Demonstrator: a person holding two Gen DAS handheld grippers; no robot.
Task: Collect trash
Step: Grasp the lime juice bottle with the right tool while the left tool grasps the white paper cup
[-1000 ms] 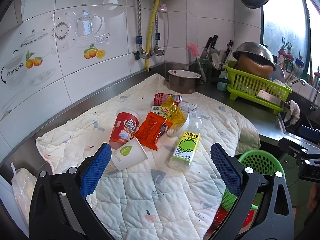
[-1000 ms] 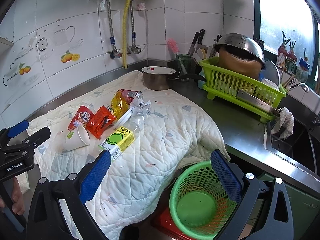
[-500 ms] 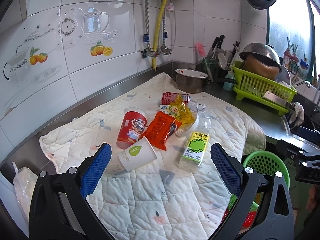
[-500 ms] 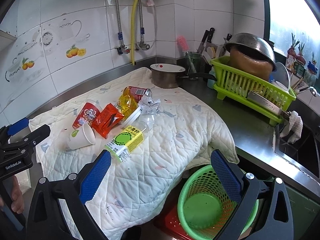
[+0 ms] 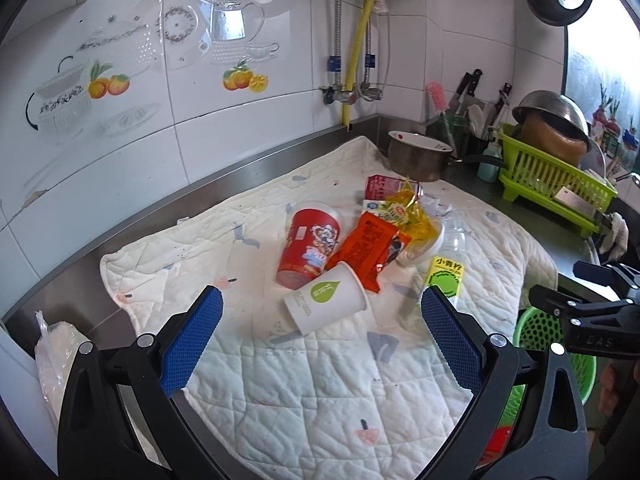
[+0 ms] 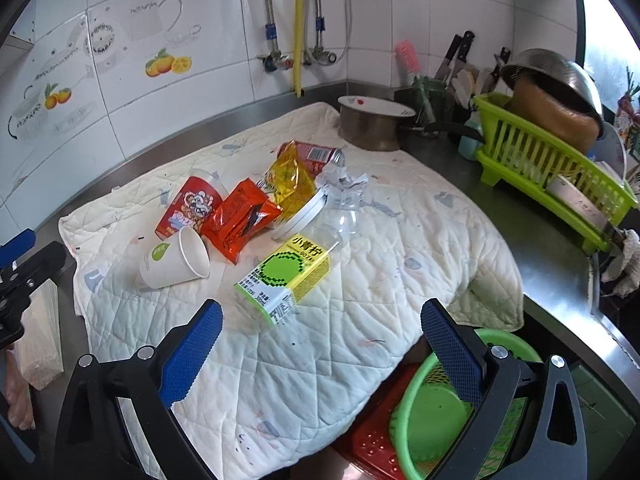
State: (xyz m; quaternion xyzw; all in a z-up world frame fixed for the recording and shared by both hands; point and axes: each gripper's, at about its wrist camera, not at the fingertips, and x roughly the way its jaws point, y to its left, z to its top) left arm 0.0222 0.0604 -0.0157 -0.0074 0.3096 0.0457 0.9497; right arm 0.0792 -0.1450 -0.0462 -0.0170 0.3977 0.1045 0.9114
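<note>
Trash lies in a heap on a white quilted mat (image 5: 320, 380) (image 6: 320, 360): a white paper cup (image 5: 326, 301) (image 6: 174, 261) on its side, a red printed cup (image 5: 310, 244) (image 6: 188, 208), an orange snack bag (image 5: 370, 246) (image 6: 242, 220), a yellow wrapper (image 5: 408, 212) (image 6: 292, 184), a red can (image 5: 380, 188) (image 6: 316, 152) and a clear bottle with a yellow-green label (image 5: 442, 276) (image 6: 290, 276). My left gripper (image 5: 320, 338) is open, just short of the paper cup. My right gripper (image 6: 320, 342) is open in front of the bottle. A green basket (image 6: 444, 412) (image 5: 552, 356) stands below the counter edge.
A metal pot (image 6: 372, 122) sits behind the mat. A green dish rack (image 6: 552, 168) with a steel bowl occupies the right counter, beside a utensil holder with knives (image 6: 452, 84). Tiled wall with pipes (image 6: 298, 28) runs behind. A red item (image 6: 368, 444) lies under the basket.
Both grippers have moved forward toward the trash heap, so the cups and bottle appear larger and nearer. Both stay open.
</note>
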